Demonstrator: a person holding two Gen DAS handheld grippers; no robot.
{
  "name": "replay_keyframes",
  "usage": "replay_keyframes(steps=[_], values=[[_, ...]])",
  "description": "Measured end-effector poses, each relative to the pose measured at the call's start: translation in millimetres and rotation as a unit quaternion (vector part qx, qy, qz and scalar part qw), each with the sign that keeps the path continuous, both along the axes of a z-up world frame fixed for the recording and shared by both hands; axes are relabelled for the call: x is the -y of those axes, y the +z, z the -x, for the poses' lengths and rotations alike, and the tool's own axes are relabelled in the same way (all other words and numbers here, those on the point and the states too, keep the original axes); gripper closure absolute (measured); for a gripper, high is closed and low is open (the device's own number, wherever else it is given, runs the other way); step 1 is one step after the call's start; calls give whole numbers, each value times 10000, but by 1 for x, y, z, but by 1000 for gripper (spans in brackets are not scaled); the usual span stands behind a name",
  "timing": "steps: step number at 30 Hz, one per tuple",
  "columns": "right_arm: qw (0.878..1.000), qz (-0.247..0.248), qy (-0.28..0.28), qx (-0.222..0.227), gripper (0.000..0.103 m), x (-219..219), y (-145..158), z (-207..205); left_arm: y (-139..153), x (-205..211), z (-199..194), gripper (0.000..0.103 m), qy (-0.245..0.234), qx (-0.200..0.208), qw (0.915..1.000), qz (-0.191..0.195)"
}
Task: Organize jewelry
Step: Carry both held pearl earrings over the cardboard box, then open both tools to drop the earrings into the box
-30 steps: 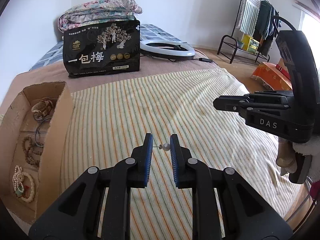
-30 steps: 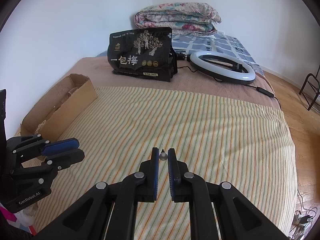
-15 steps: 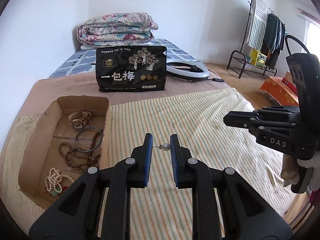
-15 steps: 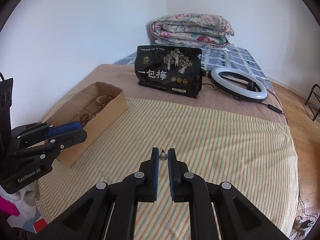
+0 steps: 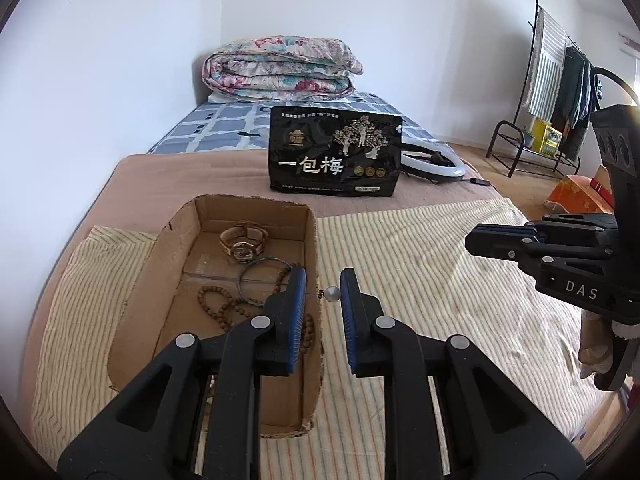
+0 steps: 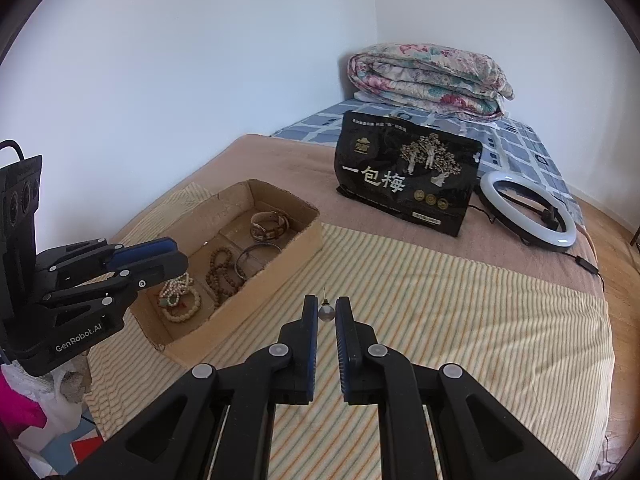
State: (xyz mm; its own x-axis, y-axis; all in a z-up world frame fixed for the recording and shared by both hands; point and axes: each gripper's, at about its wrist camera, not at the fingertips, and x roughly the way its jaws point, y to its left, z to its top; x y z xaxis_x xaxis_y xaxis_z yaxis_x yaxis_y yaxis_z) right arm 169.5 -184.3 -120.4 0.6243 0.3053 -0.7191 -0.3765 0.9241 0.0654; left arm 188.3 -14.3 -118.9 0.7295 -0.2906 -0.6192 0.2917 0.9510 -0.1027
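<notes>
Since the earlier frames both tools have shifted toward the cardboard box (image 5: 308,264), which now sits directly ahead of the left tool (image 5: 323,294) and just left of the right tool (image 6: 327,312). Left tool: jaws narrowly parted, a pearl earring (image 5: 331,293) pinched between them, its post touching the left pad and the bead against the right pad. It hangs over the box's right wall. Right tool: jaws close together, clamping a second pearl earring (image 6: 326,312) by the bead, post pointing upward, above the striped cloth (image 6: 460,320) on the bed, near the box's long side.

Box contents: a watch (image 6: 269,225) at the far end, a metal bangle (image 6: 256,261) and brown bead strand (image 6: 219,276) in the middle, pale bead bracelets (image 6: 178,298) at the near end. The box rests on the striped cloth.

Behind it stand a black snack bag (image 5: 335,155), a ring light (image 6: 528,208) and a folded quilt (image 5: 280,70)
</notes>
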Motion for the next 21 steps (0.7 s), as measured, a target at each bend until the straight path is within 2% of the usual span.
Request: replay_keyframes(steps=[12,21], values=[[9993,-151,348,-61,96,-57,-2,-30,-7,-58,-13,87,482,-82,9988,-81],[9981,-227,528,-225,96,-90,-16,-49,-18,-79,-24,87,646,-219,9976,-118]])
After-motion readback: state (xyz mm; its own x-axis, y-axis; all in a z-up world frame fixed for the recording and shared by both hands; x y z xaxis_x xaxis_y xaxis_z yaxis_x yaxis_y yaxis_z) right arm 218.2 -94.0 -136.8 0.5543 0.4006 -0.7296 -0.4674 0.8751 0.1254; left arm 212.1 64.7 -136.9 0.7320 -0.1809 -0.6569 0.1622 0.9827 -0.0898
